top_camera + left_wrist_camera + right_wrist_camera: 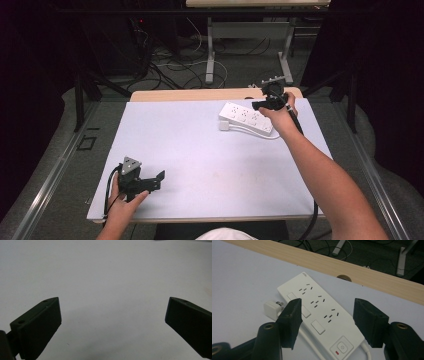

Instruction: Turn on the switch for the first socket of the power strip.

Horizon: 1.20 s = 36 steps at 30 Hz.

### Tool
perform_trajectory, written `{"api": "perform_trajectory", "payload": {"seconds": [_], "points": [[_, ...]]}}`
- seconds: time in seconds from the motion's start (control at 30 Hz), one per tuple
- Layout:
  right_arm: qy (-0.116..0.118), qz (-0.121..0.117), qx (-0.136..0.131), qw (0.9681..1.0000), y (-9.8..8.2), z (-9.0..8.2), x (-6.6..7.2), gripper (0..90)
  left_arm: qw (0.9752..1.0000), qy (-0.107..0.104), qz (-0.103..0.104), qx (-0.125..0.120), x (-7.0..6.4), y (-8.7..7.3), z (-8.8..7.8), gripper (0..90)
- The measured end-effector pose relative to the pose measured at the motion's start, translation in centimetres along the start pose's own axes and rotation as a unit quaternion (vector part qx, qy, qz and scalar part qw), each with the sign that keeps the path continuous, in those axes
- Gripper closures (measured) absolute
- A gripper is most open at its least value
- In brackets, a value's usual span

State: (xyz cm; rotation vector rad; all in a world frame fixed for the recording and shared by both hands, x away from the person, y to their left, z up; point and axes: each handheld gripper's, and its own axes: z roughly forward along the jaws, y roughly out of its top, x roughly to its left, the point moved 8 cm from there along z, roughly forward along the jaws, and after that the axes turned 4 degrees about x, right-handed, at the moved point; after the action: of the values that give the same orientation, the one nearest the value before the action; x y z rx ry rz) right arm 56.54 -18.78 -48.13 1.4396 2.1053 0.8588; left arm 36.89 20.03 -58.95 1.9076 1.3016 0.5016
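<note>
A white power strip point(246, 118) point(322, 312) with three socket groups and rocker switches lies at the far right of the white table top point(200, 155). A small white plug point(223, 126) point(271, 307) rests against its left side, and its white cable point(309, 342) runs along the near edge. My right gripper point(259, 104) point(328, 320) hovers open just above the strip, one jaw on each side of its width, holding nothing. My left gripper point(157, 181) point(112, 315) sits open at the near left, jaws wide over bare table.
A strip of wood point(190, 94) point(372, 277) with a round cable hole point(343, 278) borders the table's far edge. Beyond it on the floor are tangled cables point(170, 70) and the legs of another table point(210, 55).
</note>
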Motion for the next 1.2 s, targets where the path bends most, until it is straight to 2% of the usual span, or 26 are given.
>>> {"api": "perform_trajectory", "payload": {"seconds": [0.1, 0.37, 0.5, 0.6, 0.7, 0.83, 1.0, 1.13, 1.2], "points": [[-0.003, 0.015, 0.007, 0.9999, 0.0, 0.8, -0.2, 40.3, 1.0, 0.0, 0.0, 0.001, 0.0, 0.0, 0.0, 0.3], [-0.022, 0.025, 0.014, 0.9993, -0.1, 2.2, -0.9, 41.8, 1.0, -0.001, 0.001, 0.002, 0.0, 0.0, 0.1, 0.3], [-0.022, 0.024, 0.026, 0.9991, -0.4, 3.0, -1.2, 45.4, 1.0, -0.003, -0.001, 0.001, 0.0, 0.0, 0.1, 0.3], [-0.026, 0.033, 0.037, 0.9984, -0.8, 3.5, -1.5, 48.3, 1.0, -0.004, -0.005, -0.001, 0.0, 0.0, 0.2, 0.3], [-0.032, 0.035, 0.039, 0.9981, -1.0, 3.8, -2.0, 50.5, 1.0, -0.005, -0.006, -0.001, 0.0, 0.0, 0.2, 0.3], [-0.032, 0.053, 0.038, 0.9974, -1.5, 4.2, -2.2, 56.5, 1.0, -0.007, -0.003, 0.006, 0.0, -0.1, 0.2, 0.3], [-0.038, 0.039, 0.056, 0.997, -2.2, 4.9, -2.2, 63.9, 1.0, -0.006, -0.002, 0.006, -0.1, -0.1, 0.2, 0.3], [-0.033, 0.023, 0.053, 0.9978, -2.4, 5.5, -1.5, 72.7, 1.0, -0.006, -0.005, 0.006, 0.0, -0.2, 0.2, 0.3], [-0.032, 0.017, 0.062, 0.9974, -2.6, 5.8, -1.2, 76.7, 1.0, -0.005, -0.004, 0.006, 0.1, -0.2, 0.2, 0.3]]}}
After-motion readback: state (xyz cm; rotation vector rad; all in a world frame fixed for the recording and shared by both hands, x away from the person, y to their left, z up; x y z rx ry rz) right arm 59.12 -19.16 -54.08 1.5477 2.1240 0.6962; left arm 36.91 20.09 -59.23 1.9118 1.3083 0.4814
